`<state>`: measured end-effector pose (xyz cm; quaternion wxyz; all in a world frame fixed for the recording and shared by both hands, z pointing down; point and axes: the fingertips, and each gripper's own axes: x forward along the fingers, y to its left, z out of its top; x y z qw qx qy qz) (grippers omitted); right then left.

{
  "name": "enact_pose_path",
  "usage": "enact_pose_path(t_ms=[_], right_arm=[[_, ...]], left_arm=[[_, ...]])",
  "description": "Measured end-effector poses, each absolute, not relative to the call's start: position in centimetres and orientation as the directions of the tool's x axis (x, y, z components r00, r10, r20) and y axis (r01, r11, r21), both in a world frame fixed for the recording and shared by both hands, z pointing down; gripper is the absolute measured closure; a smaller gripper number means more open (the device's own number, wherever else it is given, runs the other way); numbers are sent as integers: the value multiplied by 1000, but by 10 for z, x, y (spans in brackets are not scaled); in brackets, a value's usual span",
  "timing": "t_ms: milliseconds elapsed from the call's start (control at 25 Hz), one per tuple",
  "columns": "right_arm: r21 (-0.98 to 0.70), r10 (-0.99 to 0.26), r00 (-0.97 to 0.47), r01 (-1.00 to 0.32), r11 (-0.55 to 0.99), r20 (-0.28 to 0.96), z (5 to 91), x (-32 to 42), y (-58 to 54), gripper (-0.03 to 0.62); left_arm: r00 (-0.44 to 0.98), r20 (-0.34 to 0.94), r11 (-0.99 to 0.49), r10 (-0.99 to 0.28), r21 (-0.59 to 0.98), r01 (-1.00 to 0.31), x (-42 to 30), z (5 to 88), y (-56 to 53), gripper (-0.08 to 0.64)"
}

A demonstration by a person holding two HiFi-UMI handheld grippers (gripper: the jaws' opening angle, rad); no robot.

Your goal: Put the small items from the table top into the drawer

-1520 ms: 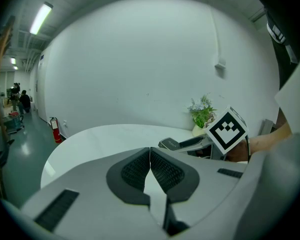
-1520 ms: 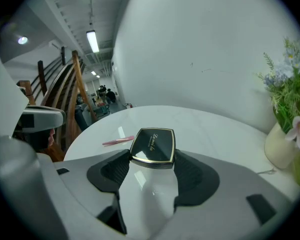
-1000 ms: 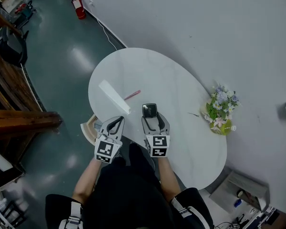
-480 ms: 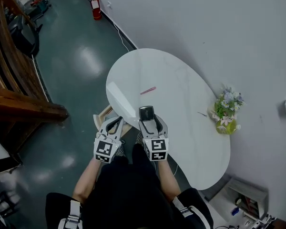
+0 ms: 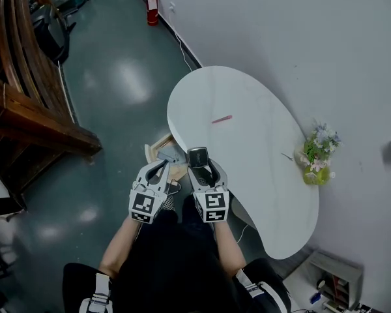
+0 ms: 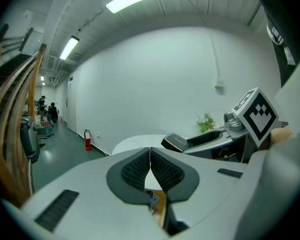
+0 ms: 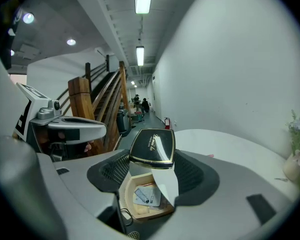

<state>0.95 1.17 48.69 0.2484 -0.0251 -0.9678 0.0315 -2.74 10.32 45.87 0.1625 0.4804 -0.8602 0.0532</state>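
Over the counter's left edge, the drawer [image 5: 161, 154] stands pulled out: a wooden tray, a few flat bits already lying in it. Right claw [image 7: 151, 170] holds a black compact case [image 7: 152, 146], gold-rimmed, pinched across its width between the pads. The case lies flat, lid up, and its longer side seems to run out along the claw, away from the person.

Seen along that claw, the open tray sits directly below and just ahead of the case. The drop is downward, with hardly any reach forward.

Left claw [image 6: 150, 156]: pads pressed together, nothing between. It hovers just beside the right one, also at the drawer's mouth.

Right hand is the one placed for this move. Judged next: lower, then release.

On the white counter [image 5: 247, 96] a pink pen [image 5: 221, 119] lies well apart from both claws, not yet collected.

Risk, as I judge it: the case clipping the counter's rim going down.
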Motion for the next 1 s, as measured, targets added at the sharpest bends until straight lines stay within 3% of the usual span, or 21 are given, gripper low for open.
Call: enact_pose_path(t_ms=[440,1000], right_arm=[[-51,95,-875,80,996,474,481,27,67,293],[-53,161,-819,158,986,551,521,24,76,293]], left_arm=[[-585,254,614,-770,46,-788,-10,447,166,540],[-576,354,644,-736,108,-757,-14,498,168,540]])
